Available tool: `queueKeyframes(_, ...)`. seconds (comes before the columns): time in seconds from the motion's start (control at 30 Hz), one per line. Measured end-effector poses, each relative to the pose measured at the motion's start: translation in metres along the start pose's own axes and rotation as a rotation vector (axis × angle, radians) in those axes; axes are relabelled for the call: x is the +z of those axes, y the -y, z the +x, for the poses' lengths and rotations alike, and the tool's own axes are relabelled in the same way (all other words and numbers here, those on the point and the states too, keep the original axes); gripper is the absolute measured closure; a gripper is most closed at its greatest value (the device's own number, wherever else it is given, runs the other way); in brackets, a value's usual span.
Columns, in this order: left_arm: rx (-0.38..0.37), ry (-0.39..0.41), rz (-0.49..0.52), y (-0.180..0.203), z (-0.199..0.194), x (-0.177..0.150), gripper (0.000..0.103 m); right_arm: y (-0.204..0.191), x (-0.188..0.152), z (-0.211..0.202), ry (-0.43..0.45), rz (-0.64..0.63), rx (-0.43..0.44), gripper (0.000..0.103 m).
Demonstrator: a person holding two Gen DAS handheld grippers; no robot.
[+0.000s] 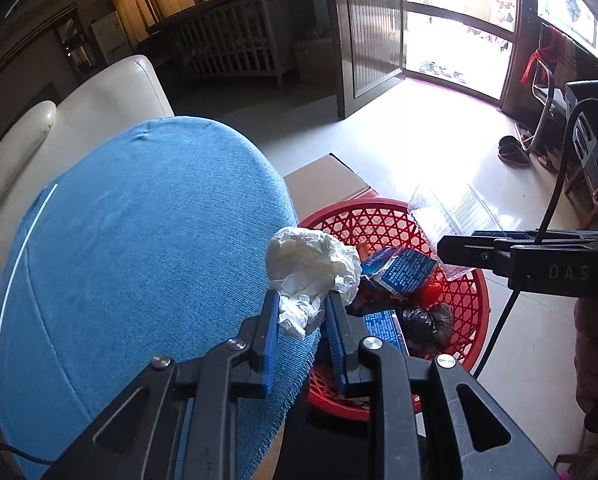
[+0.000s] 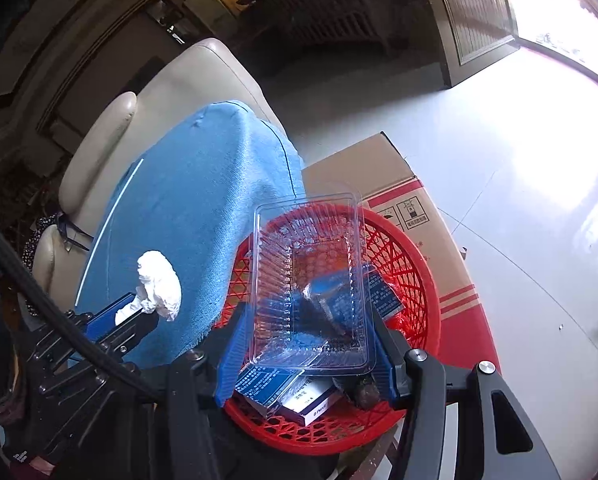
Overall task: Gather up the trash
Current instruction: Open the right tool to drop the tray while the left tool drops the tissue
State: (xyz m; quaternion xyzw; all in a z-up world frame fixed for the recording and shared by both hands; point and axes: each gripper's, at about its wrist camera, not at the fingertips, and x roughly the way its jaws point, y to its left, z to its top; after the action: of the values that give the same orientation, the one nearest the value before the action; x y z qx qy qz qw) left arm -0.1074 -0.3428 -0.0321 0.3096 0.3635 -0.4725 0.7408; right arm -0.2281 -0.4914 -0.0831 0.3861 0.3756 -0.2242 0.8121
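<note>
My left gripper (image 1: 301,302) is shut on a crumpled white tissue (image 1: 313,264), held over the right edge of the blue cloth (image 1: 139,248). It also shows in the right wrist view (image 2: 139,312) with the tissue (image 2: 159,286). My right gripper (image 2: 307,316) is shut on a clear plastic tray (image 2: 311,280), held above the red basket (image 2: 415,276). The tray (image 1: 451,210) and the right gripper (image 1: 443,250) show in the left wrist view over the red basket (image 1: 463,304). The basket holds blue boxes (image 2: 267,384) and a dark wrapper (image 1: 427,324).
A cardboard box (image 2: 419,208) stands behind the basket on the pale floor. A cream sofa (image 1: 79,120) lies behind the blue cloth. An open doorway (image 1: 459,24) and shoes (image 1: 513,150) are at the far right.
</note>
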Motion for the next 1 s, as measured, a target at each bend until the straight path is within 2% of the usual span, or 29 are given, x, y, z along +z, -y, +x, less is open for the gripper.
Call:
queueKeyframes(0.13, -0.006, 0.001, 0.006, 0.000, 0.001, -0.001, 0.073, 0.000, 0.000, 0.005, -0.015, 0.011, -0.006, 0.044)
queueKeyframes(0.23, -0.004, 0.015, 0.006, -0.001, -0.001, -0.002, 0.054, 0.002, -0.001, 0.009, -0.041, 0.036, -0.001, 0.043)
queueKeyframes(0.27, -0.001, 0.023, 0.005, -0.001, -0.003, -0.002, 0.051, 0.002, -0.001, 0.010, -0.048, 0.044, 0.004, 0.043)
queueKeyframes(0.53, -0.001, 0.040, -0.030, -0.013, -0.014, -0.005, 0.050, -0.002, -0.003, 0.011, -0.060, 0.051, -0.004, 0.043)
queueKeyframes(0.67, 0.011, 0.052, -0.058, -0.021, -0.020, -0.009, 0.040, -0.010, -0.006, 0.010, -0.058, 0.039, -0.003, 0.042)
queueKeyframes(1.0, 0.048, 0.077, -0.127, -0.043, -0.038, -0.018, 0.035, -0.030, -0.010, 0.009, -0.060, -0.010, -0.004, 0.043)
